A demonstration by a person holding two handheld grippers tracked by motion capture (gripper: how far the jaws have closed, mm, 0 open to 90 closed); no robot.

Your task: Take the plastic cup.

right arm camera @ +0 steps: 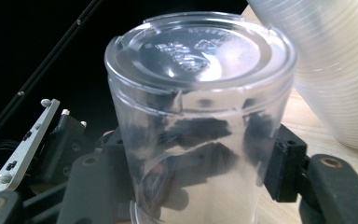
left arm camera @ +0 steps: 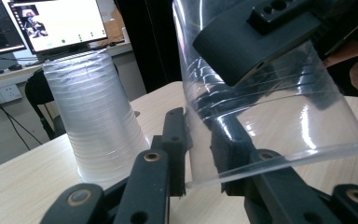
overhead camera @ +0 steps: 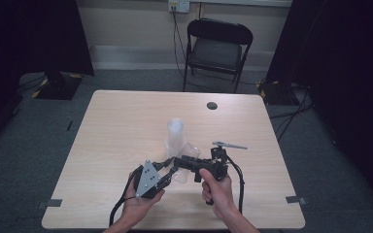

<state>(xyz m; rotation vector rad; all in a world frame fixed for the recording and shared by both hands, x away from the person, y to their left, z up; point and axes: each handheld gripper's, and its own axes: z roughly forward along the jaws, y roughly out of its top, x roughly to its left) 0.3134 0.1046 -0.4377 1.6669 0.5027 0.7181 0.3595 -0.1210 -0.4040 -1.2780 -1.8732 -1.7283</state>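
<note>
Near the front edge of the wooden table [overhead camera: 116, 121], both grippers met on one clear plastic cup [right arm camera: 196, 121], held on its side between the two hands; the right gripper [right arm camera: 196, 168] clasped the cup's body, a pad on either side of the wall; the left gripper [left arm camera: 198, 149] pinched the cup's rim, one pad inside and one outside; just behind them an upturned stack of plastic cups [overhead camera: 175, 133] stood on the table.

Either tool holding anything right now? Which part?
Both hold the clear plastic cup: the right tool clamps its side wall from outside; the left tool pinches its open rim, wall between the pads.
</note>
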